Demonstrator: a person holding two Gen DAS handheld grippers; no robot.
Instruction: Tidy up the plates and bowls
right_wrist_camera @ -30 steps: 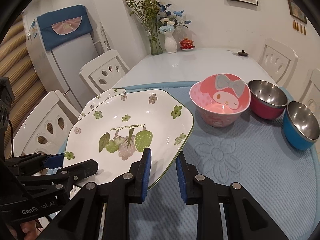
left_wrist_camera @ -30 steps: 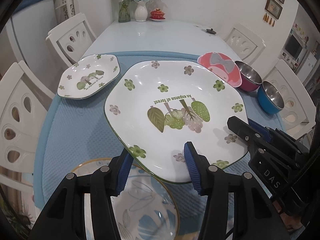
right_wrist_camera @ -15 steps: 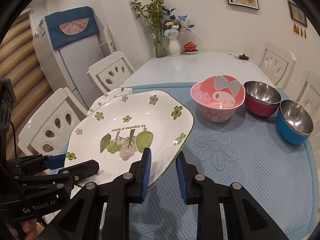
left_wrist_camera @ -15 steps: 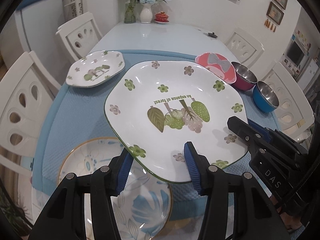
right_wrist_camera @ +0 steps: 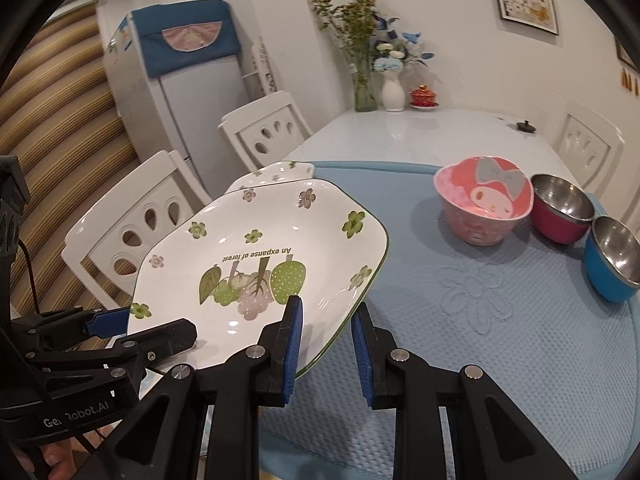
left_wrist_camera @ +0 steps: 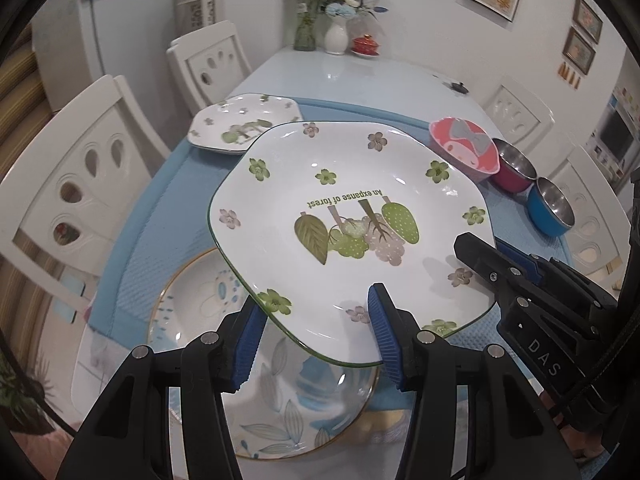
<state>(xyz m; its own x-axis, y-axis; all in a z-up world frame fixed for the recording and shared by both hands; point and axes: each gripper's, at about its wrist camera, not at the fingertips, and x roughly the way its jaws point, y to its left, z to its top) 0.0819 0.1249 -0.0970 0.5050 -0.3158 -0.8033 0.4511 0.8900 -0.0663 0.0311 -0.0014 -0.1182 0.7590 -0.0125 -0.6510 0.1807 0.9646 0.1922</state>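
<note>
Big white plate (left_wrist_camera: 352,216), wavy angular rim with a thin green edge, scattered green and mauve flowers, green trees and grapes in the centre. It is held in the air, tilted, over the near left part of the blue mat (right_wrist_camera: 480,320). Both tongs grip its near rim. Left gripper (left_wrist_camera: 316,332): jaws partly apart, closed onto the rim, one pad above and one below. Right gripper (right_wrist_camera: 326,340): jaws nearly together, pinching the plate's near right edge.

Against a second ago: the plate sits the same between the pads, both grips unchanged. The plate has travelled across the table towards the near left. The round blue-leaf plate (left_wrist_camera: 280,412) with gold rim, then only partly seen, now lies largely under the held plate. The small matching forest plate (left_wrist_camera: 244,124) at the far left, then clear of the big plate, is now partly covered by its far edge.

To the right, well apart from the plate: pink bunny bowl (right_wrist_camera: 484,208), red steel bowl (right_wrist_camera: 562,208), blue steel bowl (right_wrist_camera: 614,258), set close in a row on the mat.

Writing: "An expanse of forest" on the plate, upside down from here. "DAS" on the right gripper body in the left view. "GenRobot.AI" on the left gripper body in the right view.
</note>
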